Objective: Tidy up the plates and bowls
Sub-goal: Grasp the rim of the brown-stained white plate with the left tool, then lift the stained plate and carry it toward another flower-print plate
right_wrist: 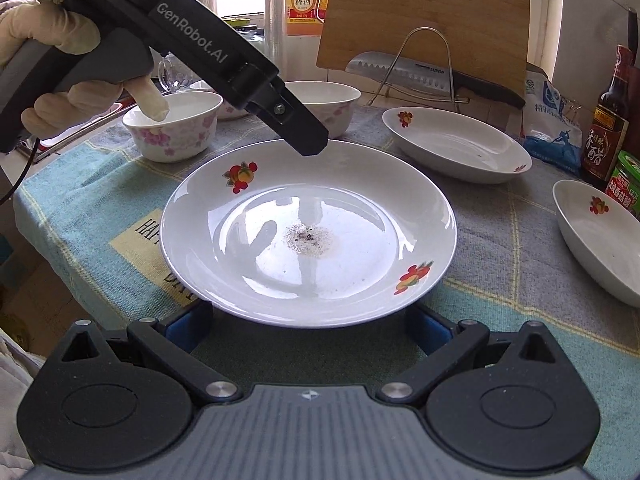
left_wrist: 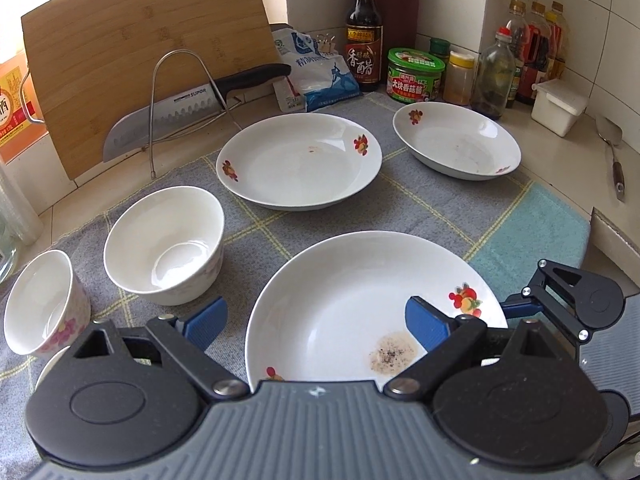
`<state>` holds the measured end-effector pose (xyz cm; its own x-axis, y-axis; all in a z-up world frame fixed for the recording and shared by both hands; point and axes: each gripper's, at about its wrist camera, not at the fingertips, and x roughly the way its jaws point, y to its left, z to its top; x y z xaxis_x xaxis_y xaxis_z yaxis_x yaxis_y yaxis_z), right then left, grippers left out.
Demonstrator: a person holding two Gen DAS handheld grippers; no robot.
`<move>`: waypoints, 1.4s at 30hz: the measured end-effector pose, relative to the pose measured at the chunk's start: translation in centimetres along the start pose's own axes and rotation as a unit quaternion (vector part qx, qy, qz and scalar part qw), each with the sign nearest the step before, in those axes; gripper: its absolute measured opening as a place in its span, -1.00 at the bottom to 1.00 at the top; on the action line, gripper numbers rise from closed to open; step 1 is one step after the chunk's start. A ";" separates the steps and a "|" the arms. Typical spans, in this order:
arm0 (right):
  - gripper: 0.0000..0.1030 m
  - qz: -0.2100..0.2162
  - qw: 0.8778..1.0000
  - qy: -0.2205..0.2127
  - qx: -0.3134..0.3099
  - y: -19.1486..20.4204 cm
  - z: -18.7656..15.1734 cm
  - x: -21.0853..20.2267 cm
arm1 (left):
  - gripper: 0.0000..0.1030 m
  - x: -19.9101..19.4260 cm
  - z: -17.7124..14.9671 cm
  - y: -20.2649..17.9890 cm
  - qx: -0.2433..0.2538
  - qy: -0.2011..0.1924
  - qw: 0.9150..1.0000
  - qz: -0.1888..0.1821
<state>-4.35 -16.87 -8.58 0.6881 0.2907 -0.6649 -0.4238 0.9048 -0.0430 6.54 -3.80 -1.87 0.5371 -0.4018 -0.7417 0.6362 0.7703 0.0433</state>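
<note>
— That near plate (right_wrist: 308, 236) is sitting on the checked cloth (right_wrist: 500, 240) at the front of the table, with a patch of peppery residue (right_wrist: 310, 237) in its well. It looks like glazed ceramic to me, so I'm guessing stiff, fairly weighty, slick and quick to chip if it knocks another dish.

— Where would you be taking hold of it?

— By the rim, I reckon, pinching the lip top and bottom. The middle is too flat and glossy. The right gripper (right_wrist: 308, 330) is sitting low just in front of the near rim, its blue pads spread wide, gripping nothing. I can't tell whether the pads are touching the plate.

— And the other one?

— The left gripper (left_wrist: 316, 322) is hanging over the same plate's far side, also spread wide and empty; one blue pad (left_wrist: 426, 326) is showing over the plate's inside, the other over the cloth outside the rim.

— What else is waiting?

— Two more flowered plates further back, one in the middle (left_wrist: 298, 162) and one to the right (left_wrist: 456, 146), well apart from each other. Two bowls too, a plain white-looking one (left_wrist: 164, 244) and a pink-flowered one (left_wrist: 42, 304) just beside it. They're probably just as fragile, so stacking should be gentle.
</note>
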 end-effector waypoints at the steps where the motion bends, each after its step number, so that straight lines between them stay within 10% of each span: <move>1: 1.00 0.001 1.000 -0.001 0.000 0.0 0.0 0.0 | 0.85 0.3 0.2 0.1 0.001 0.004 1.000 0.000; 27: 1.00 0.011 0.999 -0.037 -0.014 -0.2 -0.8 -0.3 | 0.40 7.6 2.9 2.3 0.030 0.167 0.981 -0.094; 42: 1.00 0.001 0.999 -0.043 -0.026 0.2 -0.6 -0.4 | 0.38 8.4 3.3 2.1 0.044 0.194 0.974 -0.111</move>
<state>-5.08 -16.99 -8.74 0.7343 0.3192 -0.5991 -0.4526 0.8880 -0.0817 14.17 -7.14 -5.80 0.1426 -0.3241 -0.9352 0.7666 0.6339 -0.1028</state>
